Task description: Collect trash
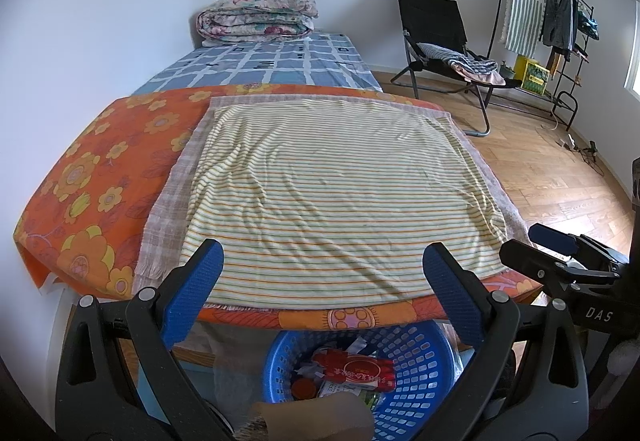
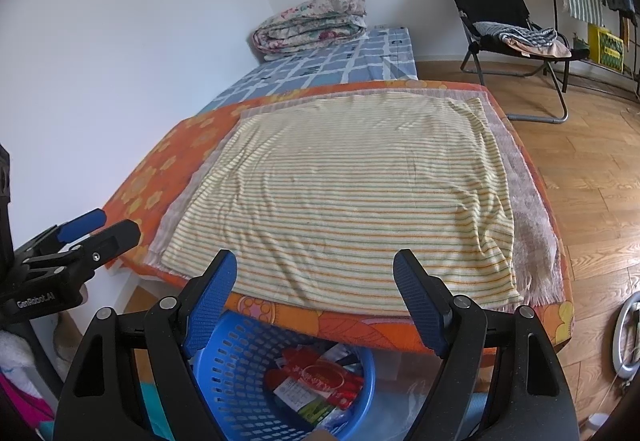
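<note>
We hold the left gripper (image 1: 322,293) and the right gripper (image 2: 314,301) side by side above the near edge of the table (image 1: 80,177), both with jaws wide apart and holding nothing. Below and between the jaws stands one blue basket (image 1: 416,353), partly under the table edge. In it lies one red packet (image 1: 354,369), its long axis running left to right across the jaws, among other wrappers we cannot count. Ahead of the jaws, one striped cloth (image 1: 332,193) lies flat on the table, over a checked cloth (image 1: 172,193) and an orange flowered cover. To the right of the jaws the wooden floor (image 2: 592,181) is open up to one black chair (image 2: 500,13).
</note>
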Tool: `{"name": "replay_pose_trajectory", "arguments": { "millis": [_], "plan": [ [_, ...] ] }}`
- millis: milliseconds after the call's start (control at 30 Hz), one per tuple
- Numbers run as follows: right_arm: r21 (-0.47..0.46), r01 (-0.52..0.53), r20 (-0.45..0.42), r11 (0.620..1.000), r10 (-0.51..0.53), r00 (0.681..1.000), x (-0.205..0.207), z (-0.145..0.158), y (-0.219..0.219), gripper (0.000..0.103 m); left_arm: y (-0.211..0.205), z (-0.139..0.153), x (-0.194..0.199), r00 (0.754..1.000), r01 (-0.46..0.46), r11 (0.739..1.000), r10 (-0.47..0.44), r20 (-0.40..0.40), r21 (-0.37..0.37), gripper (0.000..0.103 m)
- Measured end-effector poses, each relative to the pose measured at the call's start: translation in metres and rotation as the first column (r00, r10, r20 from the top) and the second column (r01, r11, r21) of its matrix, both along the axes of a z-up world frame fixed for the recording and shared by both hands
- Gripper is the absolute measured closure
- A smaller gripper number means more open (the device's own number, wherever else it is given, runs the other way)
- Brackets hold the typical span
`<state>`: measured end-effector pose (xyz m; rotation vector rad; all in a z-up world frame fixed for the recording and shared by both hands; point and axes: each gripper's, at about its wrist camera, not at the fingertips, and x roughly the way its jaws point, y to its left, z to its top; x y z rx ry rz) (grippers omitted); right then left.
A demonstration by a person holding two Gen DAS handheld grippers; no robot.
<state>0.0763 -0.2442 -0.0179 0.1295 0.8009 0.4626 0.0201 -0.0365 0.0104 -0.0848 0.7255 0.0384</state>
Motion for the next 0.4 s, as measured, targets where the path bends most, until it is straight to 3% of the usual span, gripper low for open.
{"name": "replay_pose_trajectory", "arguments": {
  "millis": [400],
  "plan": [
    [0.003, 0.000, -0.011, 1.000, 0.000, 1.000, 0.000, -0.003, 0.001, 0.022, 0.010, -0.002, -0.003, 1.000, 0.005, 1.000, -0.005, -0.001, 0.002, 0.001]
  ]
}}
